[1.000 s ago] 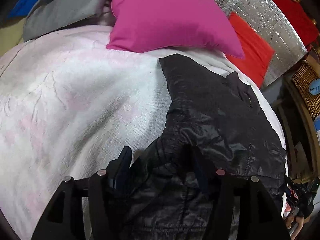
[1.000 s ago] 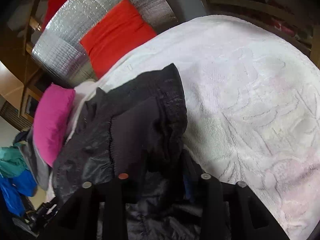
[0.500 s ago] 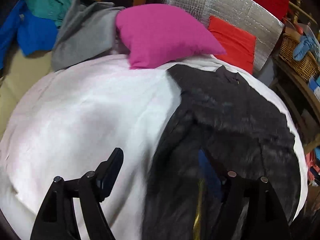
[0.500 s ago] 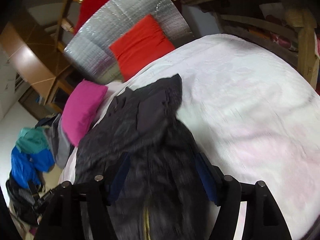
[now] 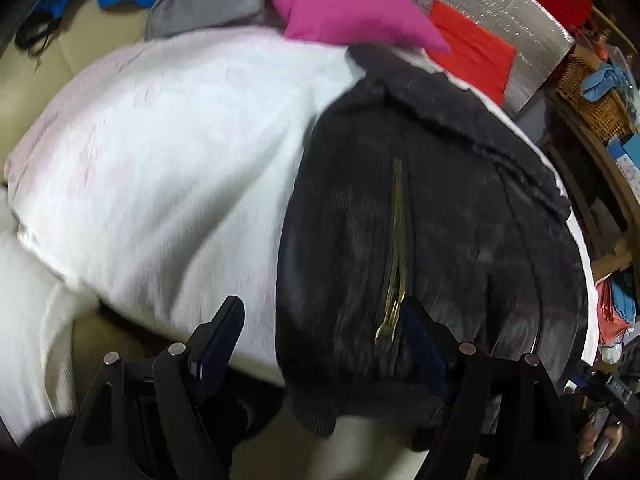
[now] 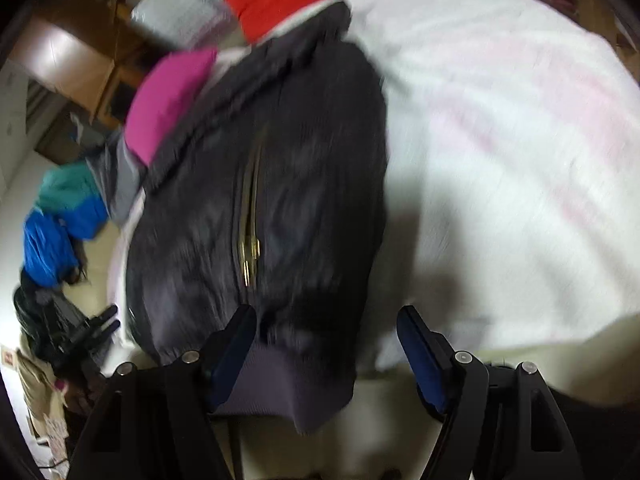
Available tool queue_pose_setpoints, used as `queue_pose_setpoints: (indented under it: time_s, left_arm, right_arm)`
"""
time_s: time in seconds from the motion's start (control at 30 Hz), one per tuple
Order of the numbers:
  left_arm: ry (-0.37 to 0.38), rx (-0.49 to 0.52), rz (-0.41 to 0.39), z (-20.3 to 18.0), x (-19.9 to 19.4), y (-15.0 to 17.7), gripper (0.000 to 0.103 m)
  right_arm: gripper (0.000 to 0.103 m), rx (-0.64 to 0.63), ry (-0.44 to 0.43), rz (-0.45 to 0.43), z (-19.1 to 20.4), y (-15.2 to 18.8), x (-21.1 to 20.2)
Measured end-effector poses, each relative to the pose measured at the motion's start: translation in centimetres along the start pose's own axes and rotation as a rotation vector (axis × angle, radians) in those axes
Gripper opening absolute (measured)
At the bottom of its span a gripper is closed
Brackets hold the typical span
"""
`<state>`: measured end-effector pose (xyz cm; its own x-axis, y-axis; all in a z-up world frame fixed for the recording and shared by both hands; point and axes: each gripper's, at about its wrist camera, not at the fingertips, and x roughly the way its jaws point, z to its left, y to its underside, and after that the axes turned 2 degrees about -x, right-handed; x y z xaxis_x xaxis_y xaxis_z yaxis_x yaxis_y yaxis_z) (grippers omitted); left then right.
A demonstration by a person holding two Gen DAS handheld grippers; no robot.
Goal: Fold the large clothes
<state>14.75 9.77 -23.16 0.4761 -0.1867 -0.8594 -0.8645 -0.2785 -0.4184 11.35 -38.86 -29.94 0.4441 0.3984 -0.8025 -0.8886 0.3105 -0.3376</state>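
A pink pillow (image 5: 344, 4) lies beside a red cushion (image 5: 472, 52).

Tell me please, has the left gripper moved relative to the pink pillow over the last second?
Yes. The left gripper has backed away from the pink pillow, toward the jacket's hem.

My left tool (image 5: 320, 340) hangs over the near edge of the bed (image 5: 160, 152), my right tool (image 6: 328, 344) likewise. The jacket (image 5: 440, 220) lies on the bed, its hem drooping over the near edge. A pillow (image 5: 344, 4) sits at the far end, just behind the jacket's collar. Right of it lies a cushion (image 5: 472, 48). Far left lies a heap of clothes (image 5: 200, 0).
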Motion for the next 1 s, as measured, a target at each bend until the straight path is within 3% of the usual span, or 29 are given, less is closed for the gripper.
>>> queue_pose_setpoints:
  time_s: [0.07,0.1,0.13,0.17,0.2,0.23,0.37,0.4,0.47,0.5,0.53,0.57,0.63,0.67,0.73,0.87,0.97,1.0]
  left_arm:
    - [-0.011,-0.022,0.032,0.2,0.6,0.9,0.08]
    - [-0.016,-0.021,0.046,0.2,0.9,1.3,0.08]
    - [-0.024,-0.018,0.054,0.3,1.1,1.5,0.08]
    - [-0.041,-0.013,0.069,0.2,1.3,1.9,0.08]
    - [-0.04,-0.009,0.076,0.1,1.5,2.2,0.073]
    - [-0.029,-0.006,0.079,0.1,1.6,2.5,0.052]
    - [-0.014,0.0,0.077,0.1,1.6,2.9,0.049]
    - [-0.011,-0.003,0.078,0.1,1.6,2.9,0.049]
    - [0.001,-0.01,0.086,0.1,1.8,3.0,0.058]
    - [0.011,-0.014,0.102,0.1,2.0,2.9,0.065]
    - [0.012,-0.018,0.115,0.1,2.2,3.0,0.065]
    - [0.013,-0.014,0.116,0.2,2.3,3.1,0.065]
    - [0.027,-0.007,0.112,0.2,2.1,3.2,0.06]
    - [0.027,-0.002,0.107,0.2,1.9,3.2,0.056]
    - [0.032,0.007,0.079,0.2,1.1,3.0,0.032]
    - [0.111,0.042,0.005,-0.5,-1.5,2.6,0.024]
    - [0.167,0.065,-0.036,-1.0,-2.4,2.5,0.024]
    - [0.176,0.062,-0.027,-1.0,-2.3,2.5,0.031]
  right_arm:
    - [0.076,-0.053,0.047,-0.001,1.2,0.4,0.7]
    - [0.07,-0.078,0.047,-0.003,1.8,0.7,0.8]
    - [0.048,-0.105,0.045,-0.003,2.4,0.9,0.9]
    - [0.043,-0.136,0.077,-0.016,3.1,1.1,0.8]
    - [0.039,-0.185,0.119,-0.037,3.9,1.5,0.6]
    - [0.035,-0.207,0.128,-0.049,4.3,1.8,0.5]
    - [0.035,-0.17,0.115,-0.043,3.3,1.7,0.6]
    - [0.04,-0.148,0.116,-0.031,3.0,1.8,0.9]
    - [0.061,-0.104,0.111,0.011,2.6,1.5,1.6]
    - [0.065,-0.1,0.101,0.015,2.6,1.7,1.8]
    - [0.064,-0.125,0.1,0.011,3.1,1.8,1.9]
    - [0.059,-0.171,0.114,-0.001,3.8,2.0,1.8]
    - [0.032,-0.225,0.169,-0.009,4.7,2.3,1.6]
    - [0.025,-0.241,0.178,-0.012,5.1,2.3,1.2]
    - [0.015,-0.261,0.163,-0.048,5.8,2.3,-0.3]
    - [0.014,-0.298,0.024,-0.171,7.1,1.7,-5.0]
    - [0.014,-0.261,-0.041,-0.14,6.3,1.1,-4.5]
    - [0.017,-0.242,-0.029,-0.121,5.9,1.2,-3.7]
